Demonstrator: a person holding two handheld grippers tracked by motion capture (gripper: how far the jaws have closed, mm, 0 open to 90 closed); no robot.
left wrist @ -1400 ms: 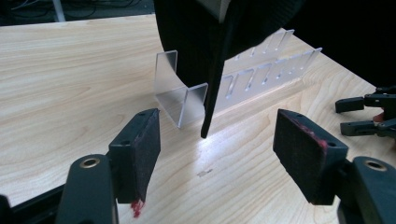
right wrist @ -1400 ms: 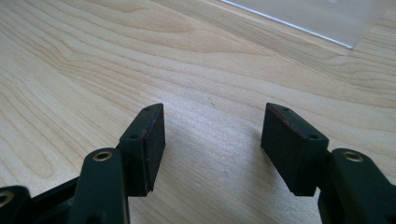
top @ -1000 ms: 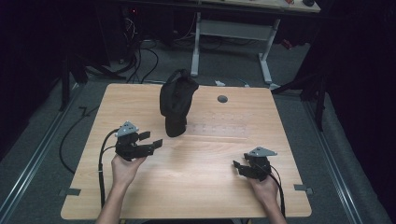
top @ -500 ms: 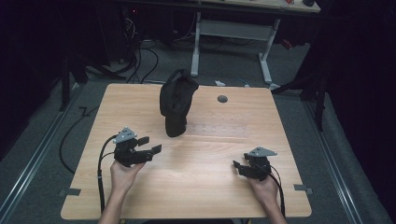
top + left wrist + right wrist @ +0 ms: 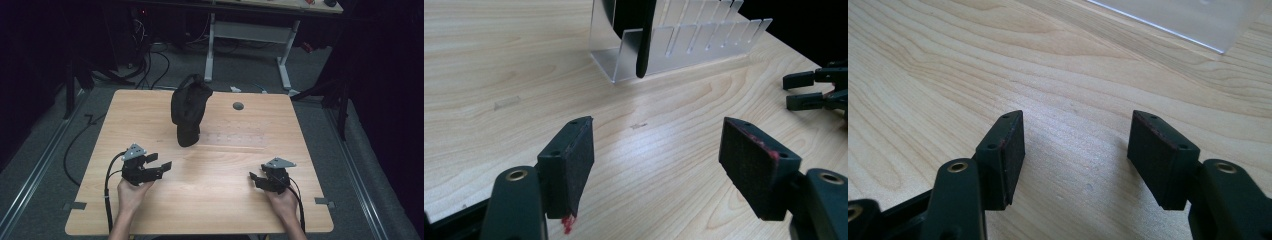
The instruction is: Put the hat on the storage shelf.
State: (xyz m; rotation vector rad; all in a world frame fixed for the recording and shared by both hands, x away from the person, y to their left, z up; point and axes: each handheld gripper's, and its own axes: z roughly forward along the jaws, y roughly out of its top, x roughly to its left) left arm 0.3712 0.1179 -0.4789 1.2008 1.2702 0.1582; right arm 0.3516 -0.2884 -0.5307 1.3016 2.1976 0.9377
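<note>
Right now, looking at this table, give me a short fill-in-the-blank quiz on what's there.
1. The black cap stands in a clear slotted ____ on the wooden table.
2. The left gripper holds ____ between its jaws.
3. The right gripper has its jaws ____.

Missing words: rack; nothing; open

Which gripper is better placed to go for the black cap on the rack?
Left, probably. The left gripper sits nearer the black cap and its open jaws point at the clear rack. The right gripper, also open, rests farther off.
</note>
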